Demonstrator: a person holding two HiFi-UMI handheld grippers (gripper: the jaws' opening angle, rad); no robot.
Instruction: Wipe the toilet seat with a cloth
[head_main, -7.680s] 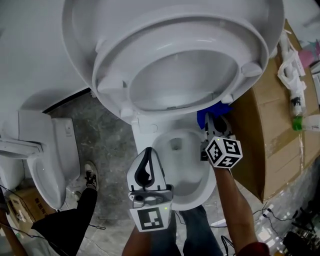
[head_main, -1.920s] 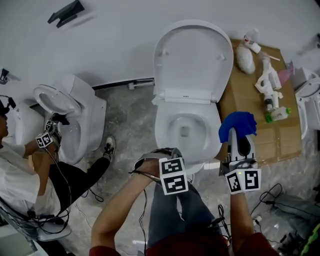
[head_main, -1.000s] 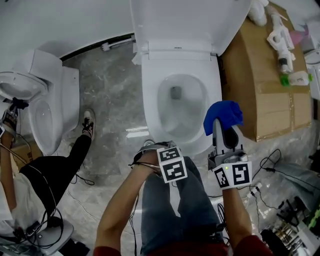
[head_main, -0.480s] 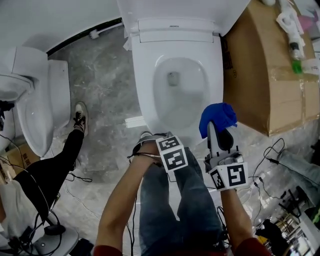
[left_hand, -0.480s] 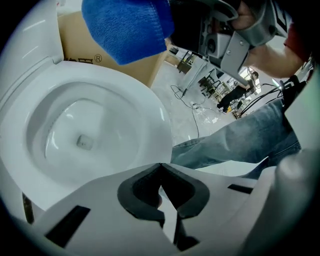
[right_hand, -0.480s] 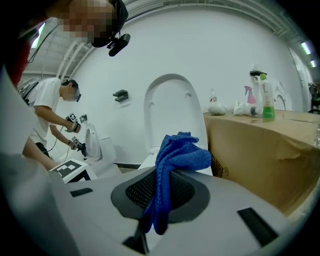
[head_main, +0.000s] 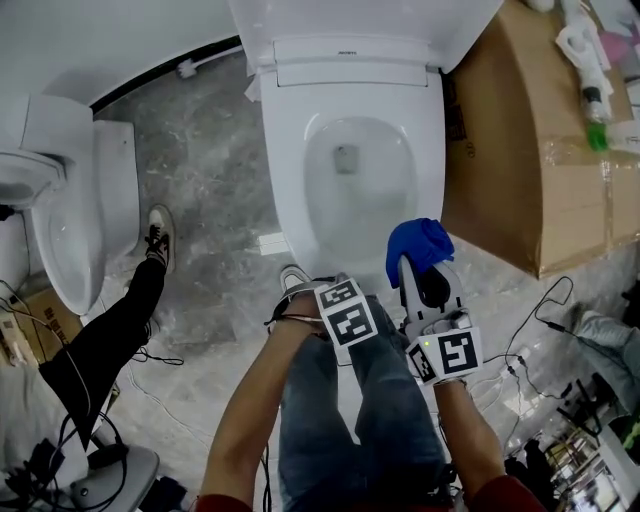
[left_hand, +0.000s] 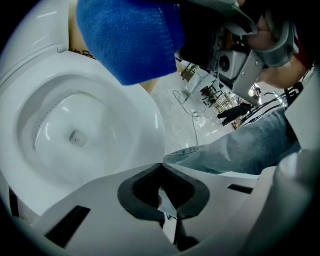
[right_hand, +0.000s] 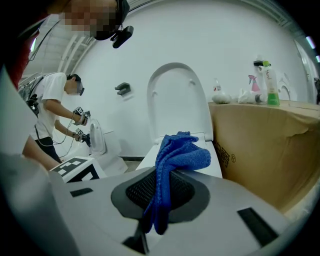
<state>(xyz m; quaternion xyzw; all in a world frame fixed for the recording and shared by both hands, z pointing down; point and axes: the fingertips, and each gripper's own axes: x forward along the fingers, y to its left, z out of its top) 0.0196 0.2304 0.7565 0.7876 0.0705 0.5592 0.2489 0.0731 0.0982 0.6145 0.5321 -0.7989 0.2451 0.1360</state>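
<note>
Both grippers have dropped toward the toilet (head_main: 290, 160) front: right gripper (head_main: 421, 266) clamped on the cloth (head_main: 418, 244), just above the rim; left gripper (left_hand: 161, 166) jaws together, empty. Wiping looks ready to begin.

The right gripper (head_main: 418, 268), clamping a crumpled blue terry cloth (head_main: 420, 243), has swung left from beside the brown cardboard box (head_main: 520, 180) to over the white toilet bowl's (head_main: 285, 180) near right rim.
</note>
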